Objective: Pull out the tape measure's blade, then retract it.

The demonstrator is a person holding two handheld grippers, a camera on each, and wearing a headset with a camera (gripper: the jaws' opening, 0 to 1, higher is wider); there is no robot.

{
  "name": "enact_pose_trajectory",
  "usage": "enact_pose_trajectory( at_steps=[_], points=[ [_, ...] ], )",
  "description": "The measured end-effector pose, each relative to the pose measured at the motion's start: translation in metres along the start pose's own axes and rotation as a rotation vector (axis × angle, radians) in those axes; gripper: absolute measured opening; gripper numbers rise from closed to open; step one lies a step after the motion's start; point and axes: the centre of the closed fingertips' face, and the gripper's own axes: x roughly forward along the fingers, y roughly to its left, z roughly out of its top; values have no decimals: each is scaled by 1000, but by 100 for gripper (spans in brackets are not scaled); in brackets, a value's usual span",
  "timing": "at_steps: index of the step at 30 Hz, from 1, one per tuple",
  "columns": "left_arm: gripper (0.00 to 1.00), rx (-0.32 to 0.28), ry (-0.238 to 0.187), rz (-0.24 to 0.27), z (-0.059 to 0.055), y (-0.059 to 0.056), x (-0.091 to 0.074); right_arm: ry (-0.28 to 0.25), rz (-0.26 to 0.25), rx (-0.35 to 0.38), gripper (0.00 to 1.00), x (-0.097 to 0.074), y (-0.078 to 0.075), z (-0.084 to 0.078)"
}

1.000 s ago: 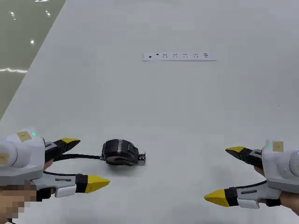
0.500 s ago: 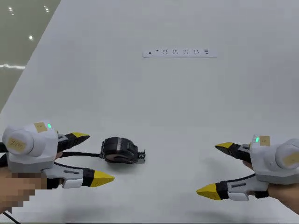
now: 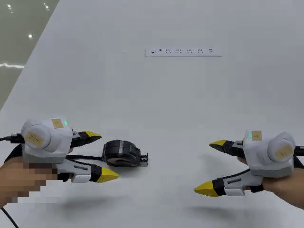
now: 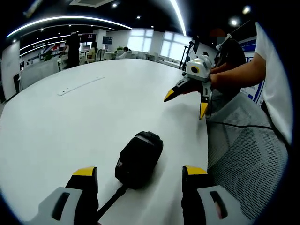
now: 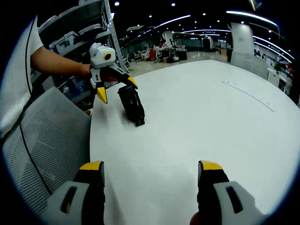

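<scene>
A black tape measure (image 3: 122,153) lies on the white table, its blade hook end pointing right and a black cord trailing left. My left gripper (image 3: 100,154) is open, its yellow-tipped jaws on either side of the cord just left of the case; in the left gripper view the tape measure (image 4: 139,158) sits just ahead of that gripper (image 4: 138,171). My right gripper (image 3: 213,165) is open and holds nothing, well to the right of the case. In the right gripper view the tape measure (image 5: 131,106) lies far ahead of my right gripper (image 5: 151,168), with the left gripper (image 5: 115,88) over it.
A white power strip (image 3: 183,52) lies flat at the far side of the table (image 3: 156,104). The table's left edge borders a glossy floor (image 3: 19,38). A mesh chair back (image 4: 243,150) stands near the table's near edge.
Both grippers have moved inward over the table: the left one closer to the tape measure, the right one leftward. The tape measure has stayed put.
</scene>
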Motion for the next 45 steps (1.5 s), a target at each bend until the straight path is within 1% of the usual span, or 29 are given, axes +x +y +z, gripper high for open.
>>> enact_pose_trajectory(
  at_steps=[7,10,17,19,26,28,30,31,37,39,45],
  points=[
    [60,24,23,-29,-2,2,7,0,18,2,82,5,2,2],
    [57,31,29,-35,-2,4,9,-2,23,6,82,5,2,3],
    [47,63,54,-60,-5,5,15,-5,27,8,81,7,0,4],
    [45,68,55,-65,-3,4,15,-4,26,6,81,8,0,5],
    [39,90,67,-81,-4,4,17,-3,31,6,80,9,1,5],
    [39,86,68,-86,-4,3,18,-1,32,5,80,10,2,5],
    [36,107,63,-85,-2,3,18,-2,35,4,80,11,2,5],
    [35,105,63,-87,-2,2,19,-3,36,3,80,11,2,6],
    [34,105,74,-92,-3,3,19,-3,44,-3,79,14,2,7],
    [34,117,77,-94,-4,3,20,-5,48,-1,79,15,2,8],
    [33,128,90,-102,-4,3,20,-7,62,-11,78,22,4,12]
  ],
)
